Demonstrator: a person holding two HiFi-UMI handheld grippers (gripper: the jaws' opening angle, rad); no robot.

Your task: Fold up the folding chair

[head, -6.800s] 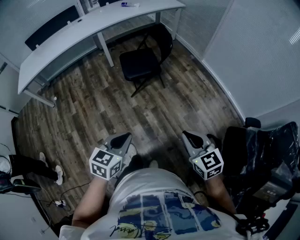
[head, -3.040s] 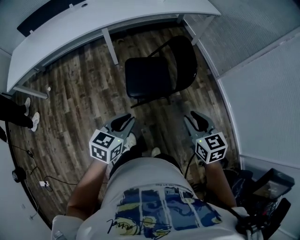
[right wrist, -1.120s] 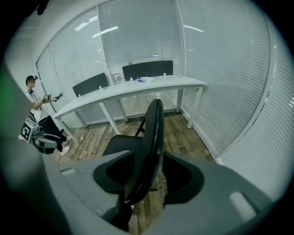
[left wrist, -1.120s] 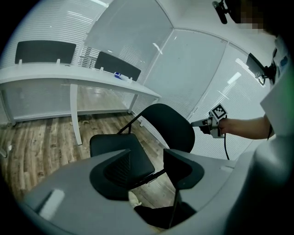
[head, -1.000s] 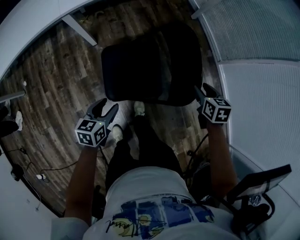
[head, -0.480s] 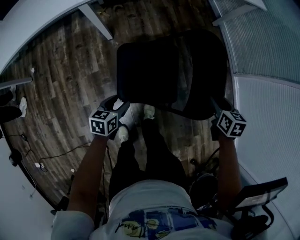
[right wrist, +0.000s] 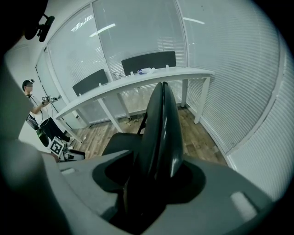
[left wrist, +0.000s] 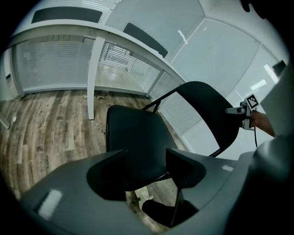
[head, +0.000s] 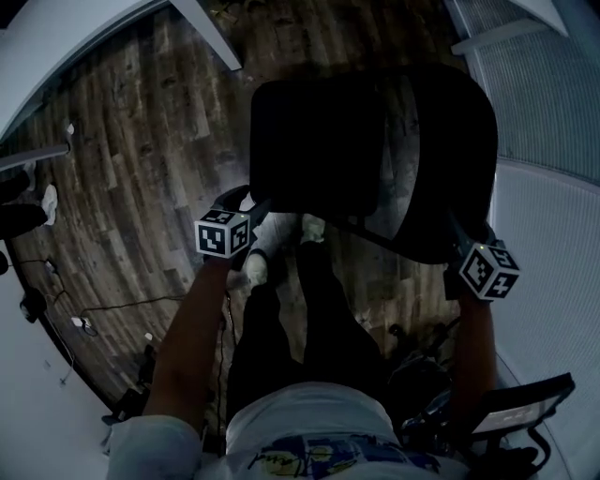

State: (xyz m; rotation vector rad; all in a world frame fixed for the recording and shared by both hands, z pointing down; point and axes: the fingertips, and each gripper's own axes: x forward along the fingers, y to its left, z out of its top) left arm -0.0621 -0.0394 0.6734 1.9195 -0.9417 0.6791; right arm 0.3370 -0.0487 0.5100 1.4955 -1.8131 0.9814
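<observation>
The black folding chair stands unfolded in front of me, with its seat point(head: 319, 141) to the left and its backrest point(head: 450, 169) to the right. My left gripper point(head: 246, 202) is at the seat's front left corner. In the left gripper view its jaws point(left wrist: 146, 160) stand apart and have just been opening. The seat's front edge point(left wrist: 133, 137) lies between them, and the pads do not press on it. My right gripper point(head: 461, 234) is at the backrest's near edge. In the right gripper view the backrest point(right wrist: 161, 124) stands edge-on and fills the gap of that gripper point(right wrist: 154, 172).
A long white desk point(head: 56, 28) runs behind the chair. A glass wall with blinds point(head: 544, 112) is close on the right. My legs and shoes point(head: 281, 244) are under the seat's front. Cables point(head: 84, 319) lie on the wooden floor at the left. Another person point(right wrist: 32, 105) stands far off.
My left gripper has dropped and closed in on the seat's front corner. The right gripper has stayed at the backrest's edge. The chair now looks nearer.
</observation>
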